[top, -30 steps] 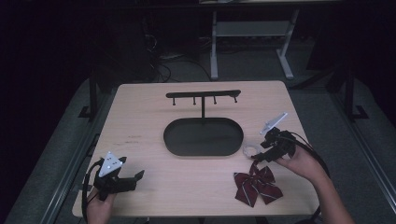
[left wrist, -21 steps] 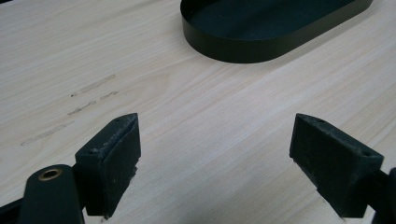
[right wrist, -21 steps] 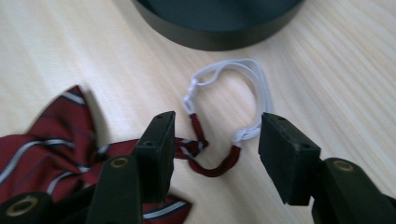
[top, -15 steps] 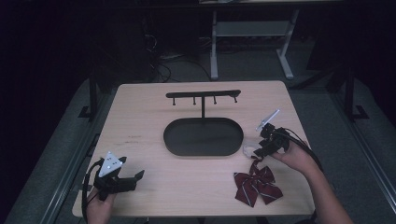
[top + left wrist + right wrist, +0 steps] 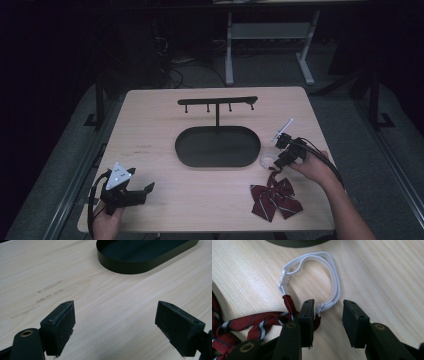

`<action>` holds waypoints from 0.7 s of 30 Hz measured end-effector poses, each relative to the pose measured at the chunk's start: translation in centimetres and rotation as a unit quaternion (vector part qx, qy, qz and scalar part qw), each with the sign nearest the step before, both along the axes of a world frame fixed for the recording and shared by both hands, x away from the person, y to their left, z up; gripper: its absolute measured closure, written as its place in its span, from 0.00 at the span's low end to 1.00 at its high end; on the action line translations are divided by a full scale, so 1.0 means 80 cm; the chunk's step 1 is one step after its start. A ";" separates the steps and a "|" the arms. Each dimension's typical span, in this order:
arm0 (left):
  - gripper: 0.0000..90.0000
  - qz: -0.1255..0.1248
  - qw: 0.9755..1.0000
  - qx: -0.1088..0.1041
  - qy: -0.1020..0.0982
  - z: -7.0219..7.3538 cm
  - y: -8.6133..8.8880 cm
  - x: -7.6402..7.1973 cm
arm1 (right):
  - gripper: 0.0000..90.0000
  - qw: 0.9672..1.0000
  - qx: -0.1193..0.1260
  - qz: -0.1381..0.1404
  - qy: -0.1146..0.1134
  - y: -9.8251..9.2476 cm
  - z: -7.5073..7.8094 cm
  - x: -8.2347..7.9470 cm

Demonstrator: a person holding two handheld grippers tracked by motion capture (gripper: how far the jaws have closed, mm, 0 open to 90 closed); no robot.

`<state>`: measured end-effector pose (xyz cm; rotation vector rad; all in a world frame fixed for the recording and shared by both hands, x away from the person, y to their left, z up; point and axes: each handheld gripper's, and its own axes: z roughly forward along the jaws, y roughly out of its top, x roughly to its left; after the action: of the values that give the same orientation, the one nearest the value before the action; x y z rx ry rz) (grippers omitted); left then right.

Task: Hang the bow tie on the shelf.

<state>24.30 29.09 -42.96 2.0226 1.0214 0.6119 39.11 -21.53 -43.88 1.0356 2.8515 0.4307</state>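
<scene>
**Right gripper view: white loop between parted jaws, not yet pinched**

Right gripper view puts the right tool [image 5: 328, 315] at lower centre, jaws apart, straddling the near end of the white elastic loop [image 5: 334, 282]. Loop lying flat on the worktop [image 5: 387, 270], joined at frame left to the striped red bow tie [image 5: 249, 322]. Left jaw touching or just over the red fabric; cannot tell which.

Likely step: pinching the elastic alone. Best done by lowering until both pads reach the wood, keeping the band centred, then closing slowly. Worth easing clear of the fabric first.

High view: left tool [image 5: 134, 192] at lower left, jaws wide apart, holding nothing. Black oval tray [image 5: 186, 150] and hook stand [image 5: 217, 101] at centre.
</scene>
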 end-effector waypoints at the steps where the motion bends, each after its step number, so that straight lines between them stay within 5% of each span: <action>1: 0.18 0.000 1.000 0.000 0.000 0.000 0.000 0.000 | 0.70 1.000 -0.002 0.001 0.001 0.001 -0.001 0.000; 13: 0.18 0.002 1.000 -0.001 -0.001 0.000 0.001 0.000 | 0.91 1.000 -0.015 -0.003 0.002 0.003 -0.003 0.000; 21: 0.18 0.001 1.000 0.000 0.001 0.000 0.000 0.000 | 0.93 1.000 0.020 0.000 0.013 -0.001 0.006 -0.003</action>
<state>24.33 29.13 -42.98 2.0219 1.0258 0.6108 38.83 -21.60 -43.38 1.0557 2.8764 0.4790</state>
